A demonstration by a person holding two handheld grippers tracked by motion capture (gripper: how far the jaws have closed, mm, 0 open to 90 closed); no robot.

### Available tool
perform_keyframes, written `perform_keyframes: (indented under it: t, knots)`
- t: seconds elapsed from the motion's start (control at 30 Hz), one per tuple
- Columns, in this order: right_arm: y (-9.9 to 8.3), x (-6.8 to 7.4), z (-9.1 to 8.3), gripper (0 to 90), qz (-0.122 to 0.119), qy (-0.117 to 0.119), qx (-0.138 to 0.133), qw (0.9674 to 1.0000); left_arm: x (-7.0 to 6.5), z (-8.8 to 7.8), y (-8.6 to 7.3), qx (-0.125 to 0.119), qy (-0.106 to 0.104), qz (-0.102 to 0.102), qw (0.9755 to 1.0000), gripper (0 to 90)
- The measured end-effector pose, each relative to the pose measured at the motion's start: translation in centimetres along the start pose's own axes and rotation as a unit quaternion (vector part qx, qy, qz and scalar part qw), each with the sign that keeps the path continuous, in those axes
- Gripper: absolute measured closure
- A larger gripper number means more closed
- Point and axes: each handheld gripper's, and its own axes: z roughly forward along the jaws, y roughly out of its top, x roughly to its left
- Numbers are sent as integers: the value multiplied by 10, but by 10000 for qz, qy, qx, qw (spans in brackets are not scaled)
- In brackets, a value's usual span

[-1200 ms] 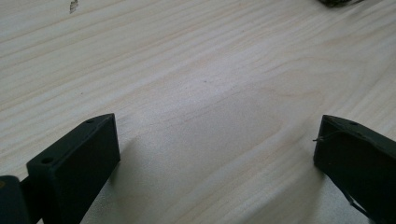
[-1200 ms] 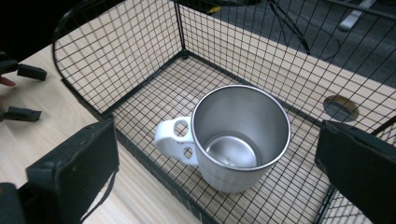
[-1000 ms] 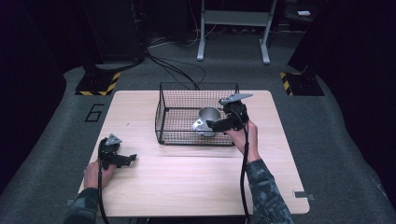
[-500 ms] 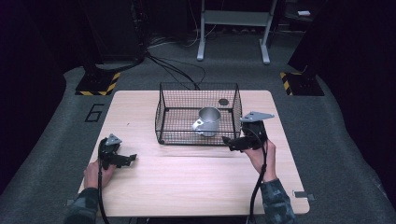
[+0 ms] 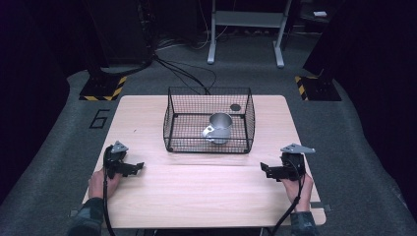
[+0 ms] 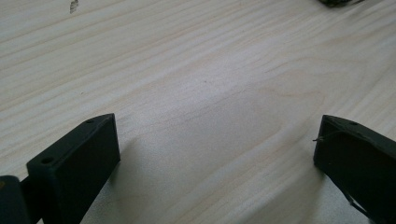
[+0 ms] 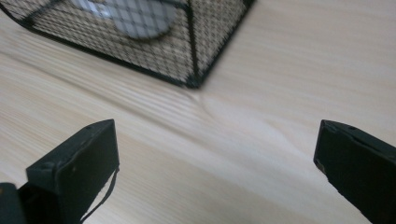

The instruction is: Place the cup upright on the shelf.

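Observation:
A black wire basket (image 5: 173,120) stands at the middle back of the wooden table (image 5: 206,196), and a metal cup (image 5: 220,128) sits upright inside it. My left gripper (image 5: 139,166) rests low at the table's left front, open, with bare wood between its jaws (image 6: 215,140). My right gripper (image 5: 264,169) is at the right front, open and holding nothing. In the right gripper view the basket's corner (image 7: 194,81) lies just ahead, with the cup (image 7: 135,21) blurred behind the mesh.
A small dark round spot (image 5: 235,107) shows on the table behind the basket's right side. Metal stand legs (image 5: 246,34) and cables (image 5: 187,73) lie on the floor beyond the table. Yellow-black striped blocks (image 5: 103,88) flank the far corners.
My right gripper has drawn back from the basket's right rim, down and toward the person, to the table's right front. The cup stays in the basket. The left gripper has not moved.

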Motion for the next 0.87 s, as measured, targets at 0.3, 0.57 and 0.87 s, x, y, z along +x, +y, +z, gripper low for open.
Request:
perform_keyframes:
  t: [0.3, 0.57, 0.87]
  knots:
    - [-51, -34, 14, 0, 499, -318, 213, 9980, 0, 0, 0, -1, 2, -7, 10000, 3]
    - [-72, -46, 23, 0, 519, -488, 279, 9971, 0, 0, 0, -1, 5, -9, 10000, 3]
    - [-76, -35, 22, 0, 286, -851, 418, 9951, 0, 0, 0, -2, 7, -9, 10000, 3]
